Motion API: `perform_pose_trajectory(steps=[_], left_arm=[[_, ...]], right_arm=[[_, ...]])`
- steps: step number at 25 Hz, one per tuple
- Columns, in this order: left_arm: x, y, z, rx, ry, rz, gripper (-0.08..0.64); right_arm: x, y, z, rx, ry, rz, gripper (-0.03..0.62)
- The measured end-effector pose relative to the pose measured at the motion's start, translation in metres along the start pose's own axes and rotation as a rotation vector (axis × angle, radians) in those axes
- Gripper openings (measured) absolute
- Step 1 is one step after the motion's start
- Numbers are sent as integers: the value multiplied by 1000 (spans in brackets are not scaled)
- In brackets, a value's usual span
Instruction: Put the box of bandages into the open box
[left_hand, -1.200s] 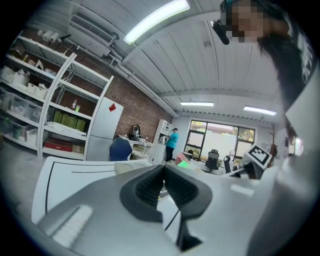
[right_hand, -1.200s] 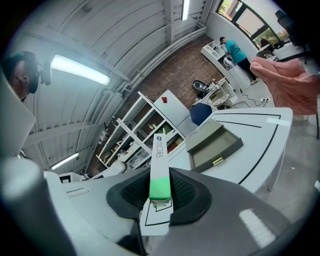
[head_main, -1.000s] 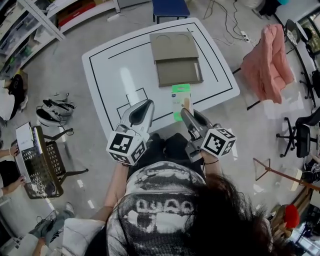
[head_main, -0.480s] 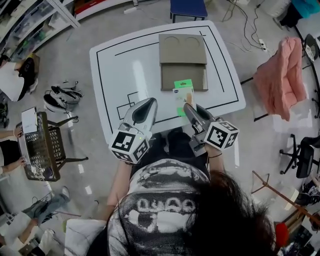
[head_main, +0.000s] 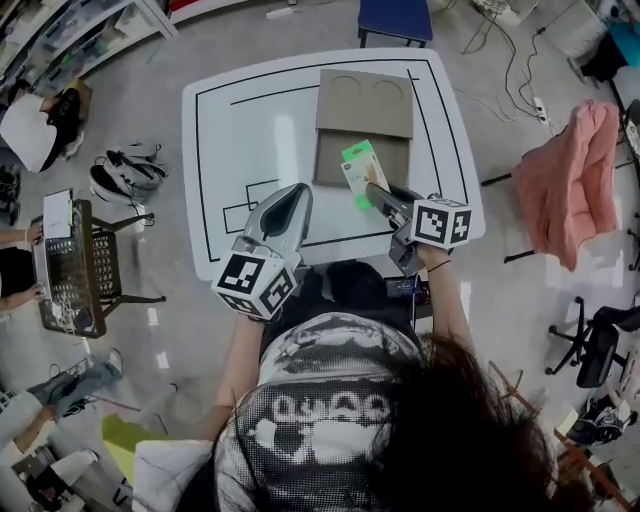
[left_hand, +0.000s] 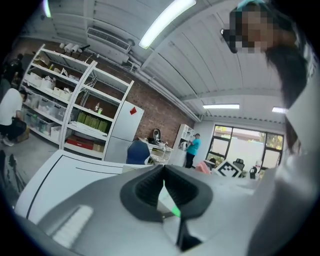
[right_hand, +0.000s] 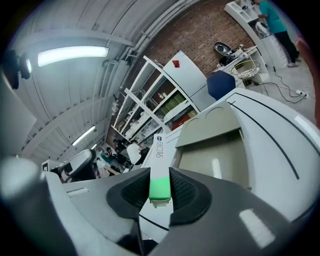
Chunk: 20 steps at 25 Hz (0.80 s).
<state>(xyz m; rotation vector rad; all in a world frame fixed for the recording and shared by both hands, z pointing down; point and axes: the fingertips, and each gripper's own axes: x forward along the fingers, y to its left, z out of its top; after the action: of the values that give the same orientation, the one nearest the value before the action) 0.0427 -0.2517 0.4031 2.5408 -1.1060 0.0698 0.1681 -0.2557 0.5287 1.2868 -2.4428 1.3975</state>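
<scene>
The open cardboard box (head_main: 335, 165) lies on the far half of the white table (head_main: 240, 130), its lid (head_main: 365, 100) folded back. My right gripper (head_main: 372, 192) is shut on the near end of the green and white box of bandages (head_main: 358, 168). It holds that box tilted above the table, with the far end over the open box's near edge. In the right gripper view the box of bandages (right_hand: 159, 165) stands edge-on between the pads, and the open box (right_hand: 215, 150) lies ahead to the right. My left gripper (head_main: 297, 192) hovers left of it, jaws together and empty (left_hand: 162, 170).
A blue chair (head_main: 398, 18) stands at the table's far end. A pink cloth (head_main: 560, 170) hangs over a chair on the right. A wire basket (head_main: 70, 270), bags (head_main: 125, 175) and seated people are on the left. Shelves (right_hand: 150, 100) line the far wall.
My right gripper has carried the box of bandages away from the near table edge towards the open box, so its far end now overlaps that box. The left gripper has barely moved.
</scene>
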Motion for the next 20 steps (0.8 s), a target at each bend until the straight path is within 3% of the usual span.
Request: perform_pose_trajectory(steps=[8,13,20], left_arm=[[4,-2,3,2,-12,37,0],[2,-4,5,2,-22,56,0],[-4,3,10,3,-33,78,0]], right_arm=[[48,-30,7,-78,223,28,86],[68,-34,10,-58,318,80,86],[86,-58,2,-78,469,29,86]])
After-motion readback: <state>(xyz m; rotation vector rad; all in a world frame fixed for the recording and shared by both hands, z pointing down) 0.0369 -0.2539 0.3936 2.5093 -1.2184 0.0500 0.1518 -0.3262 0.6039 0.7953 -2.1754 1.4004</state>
